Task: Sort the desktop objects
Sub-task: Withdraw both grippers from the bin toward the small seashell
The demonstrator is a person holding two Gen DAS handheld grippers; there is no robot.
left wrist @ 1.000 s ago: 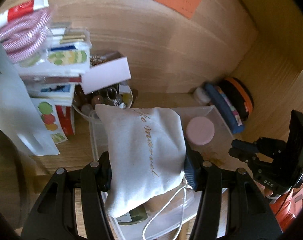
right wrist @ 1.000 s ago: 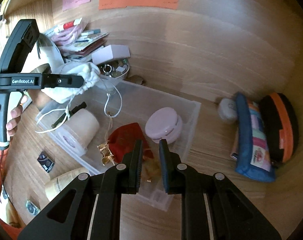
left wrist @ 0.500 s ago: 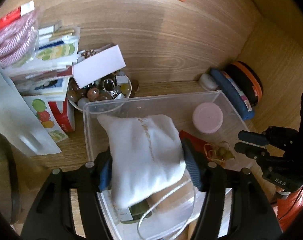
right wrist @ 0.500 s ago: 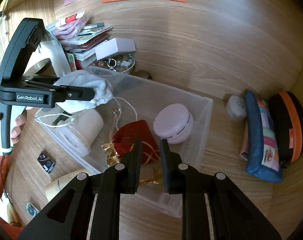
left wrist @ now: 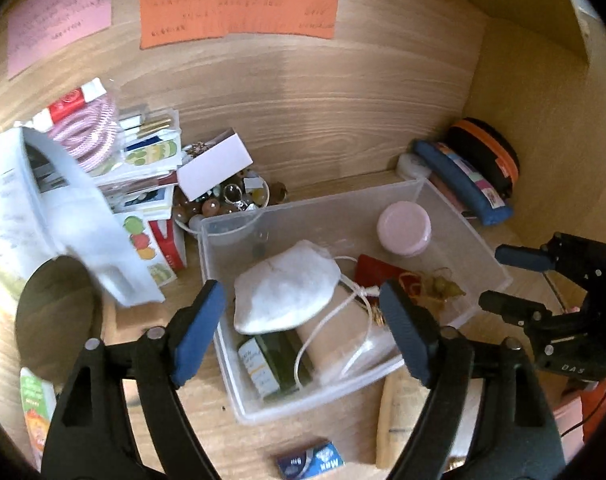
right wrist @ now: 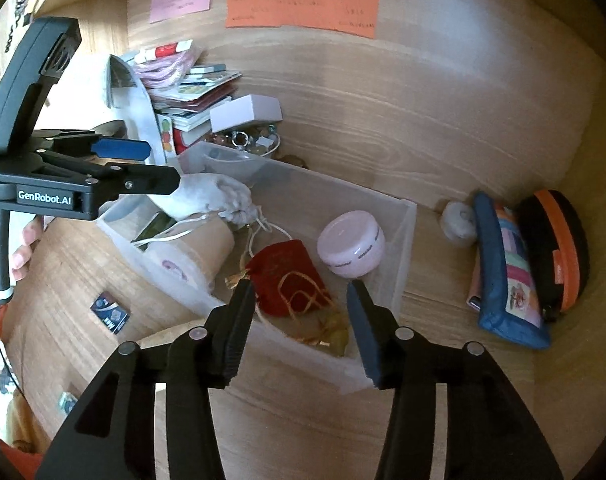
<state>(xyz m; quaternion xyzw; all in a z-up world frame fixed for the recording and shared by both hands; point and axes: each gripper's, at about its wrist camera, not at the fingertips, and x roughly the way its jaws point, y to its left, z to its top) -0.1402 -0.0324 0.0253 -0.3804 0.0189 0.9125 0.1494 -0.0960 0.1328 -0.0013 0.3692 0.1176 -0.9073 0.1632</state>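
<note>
At the desk's left edge a stack of booklets (left wrist: 143, 168) and a bowl of beads (left wrist: 223, 200) crowd the back wall, leaving bare wood only in front of them. The clear plastic bin (left wrist: 499, 276) sits mid-desk, thin-walled and rectangular, with free wood along its near side. The left gripper (left wrist: 303, 312) hangs over the bin's near left corner, its jaws opening and gripping nothing. The white cloth pouch (left wrist: 287, 292), soft and rumpled with a loose drawstring, lies between and beyond the blue pads, free of both, resting on a tan cylinder (right wrist: 199, 248). Further right in the bin lie a red velvet pouch (right wrist: 287, 280) with gold cord and a smooth pink round jar (right wrist: 351, 244). The right gripper (right wrist: 299, 312) hovers over the bin's near wall, jaws opening, empty, the red pouch just beyond them. At the desk's right edge, fabric pencil cases (right wrist: 507, 272) lean against the side wall.
</note>
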